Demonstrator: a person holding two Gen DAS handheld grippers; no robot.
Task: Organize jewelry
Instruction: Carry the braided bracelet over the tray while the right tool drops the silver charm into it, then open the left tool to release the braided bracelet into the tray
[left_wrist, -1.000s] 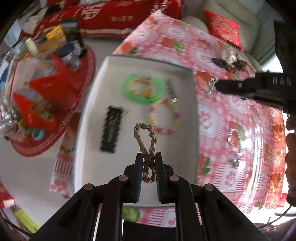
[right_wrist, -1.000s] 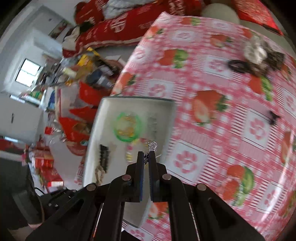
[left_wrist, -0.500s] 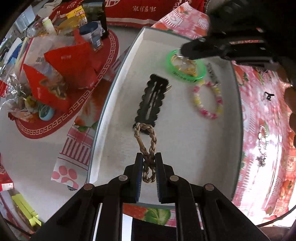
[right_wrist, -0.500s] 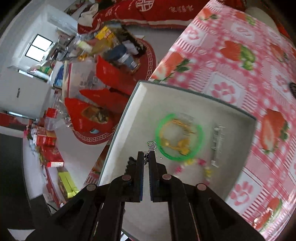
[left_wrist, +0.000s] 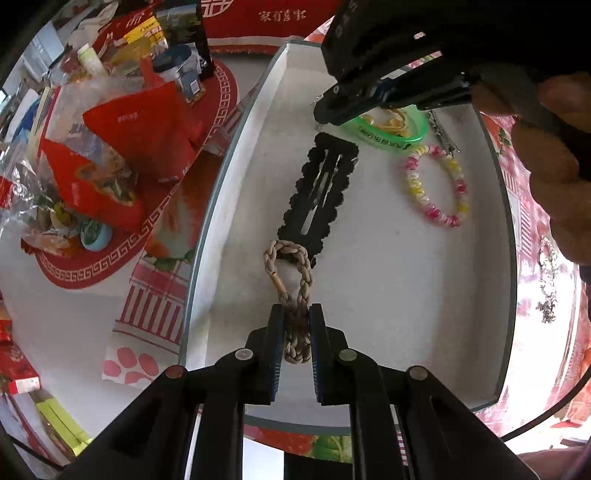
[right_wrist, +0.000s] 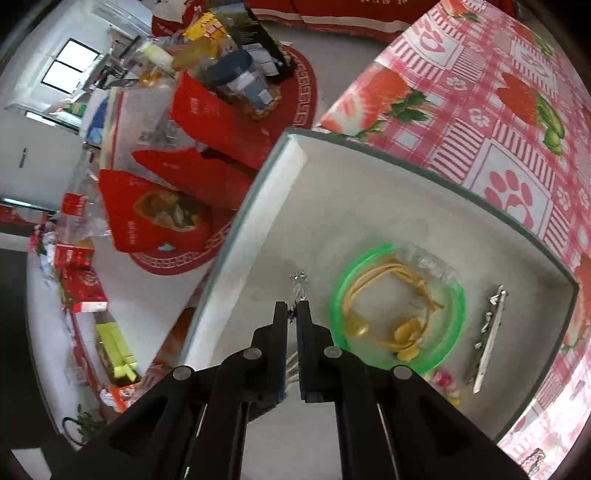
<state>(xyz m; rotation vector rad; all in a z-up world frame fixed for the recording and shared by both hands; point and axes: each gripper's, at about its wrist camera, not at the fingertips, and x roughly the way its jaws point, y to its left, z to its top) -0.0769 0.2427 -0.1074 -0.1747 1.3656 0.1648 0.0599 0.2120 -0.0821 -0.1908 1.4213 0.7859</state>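
White tray holds black clip, green ring at 1 o'clock; my left claw grips braided loop, right claw pinches silver charm.

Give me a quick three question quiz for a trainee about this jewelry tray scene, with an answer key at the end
1. True or false: the left gripper is shut on the braided cord bracelet.
2. Multiple choice: what lies inside the green bangle? A. a yellow cord piece B. the black hair clip C. the beaded bracelet
3. Fill in: the right gripper holds a small ____ trinket over the white tray.

Key
1. True; the braid is pinched between its jaws.
2. A; the yellow cord piece sits within the ring, while the black hair clip and the beaded bracelet lie elsewhere in the tray.
3. Silver.
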